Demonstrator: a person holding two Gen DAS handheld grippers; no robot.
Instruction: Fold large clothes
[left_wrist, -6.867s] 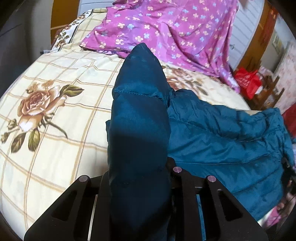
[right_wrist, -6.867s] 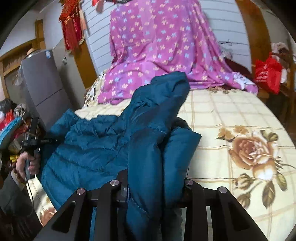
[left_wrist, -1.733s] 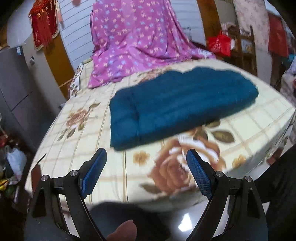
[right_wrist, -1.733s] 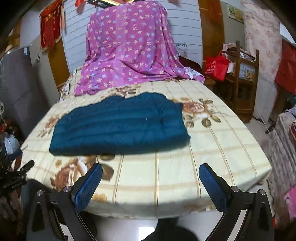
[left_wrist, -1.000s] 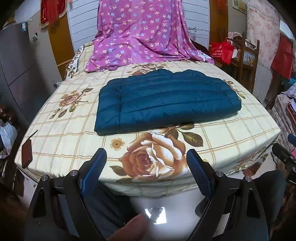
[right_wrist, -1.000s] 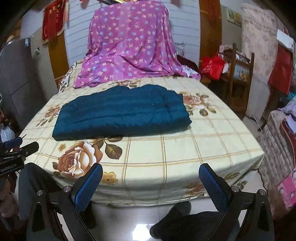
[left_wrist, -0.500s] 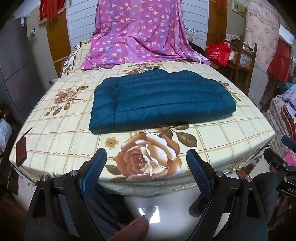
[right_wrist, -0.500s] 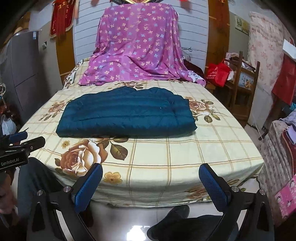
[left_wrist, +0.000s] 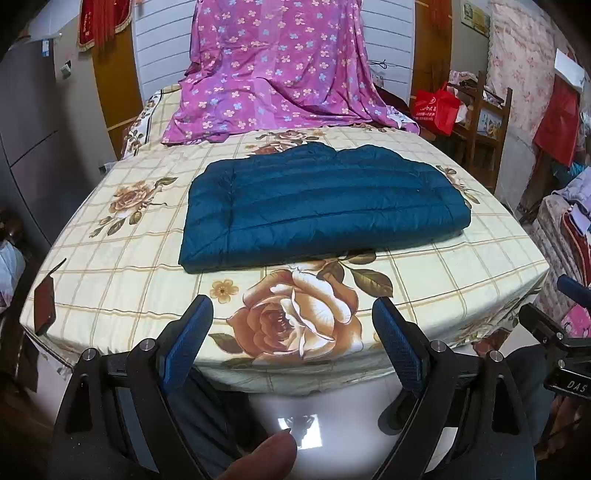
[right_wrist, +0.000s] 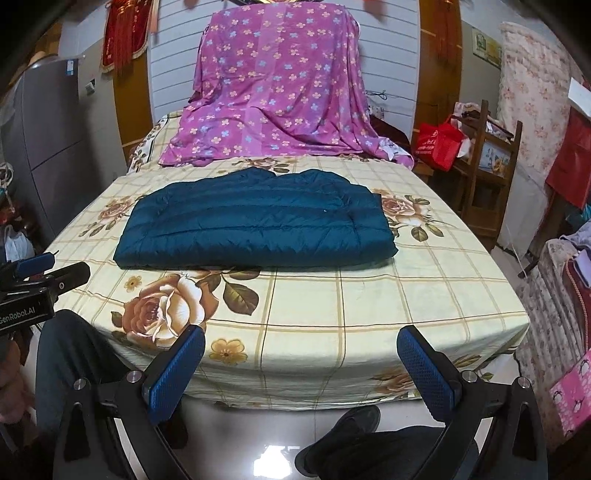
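A dark teal quilted down jacket (left_wrist: 317, 206) lies folded into a flat rectangle on the bed with the cream rose-print sheet (left_wrist: 129, 258). It also shows in the right wrist view (right_wrist: 255, 221). My left gripper (left_wrist: 291, 339) is open and empty, held off the foot of the bed, well short of the jacket. My right gripper (right_wrist: 301, 365) is open and empty too, off the bed's front edge. The left gripper's body shows at the left edge of the right wrist view (right_wrist: 33, 291).
A purple flowered sheet (right_wrist: 277, 92) drapes over the headboard and the far end of the bed. A grey fridge (right_wrist: 48, 147) stands at left. A wooden rack (right_wrist: 487, 166) with a red bag (right_wrist: 437, 146) stands at right. The person's legs (right_wrist: 369, 450) are on the shiny floor below.
Both grippers, once shut on the jacket, let it go and drew back off the bed. In the last second they rose slightly and steadied; the folded jacket has not moved.
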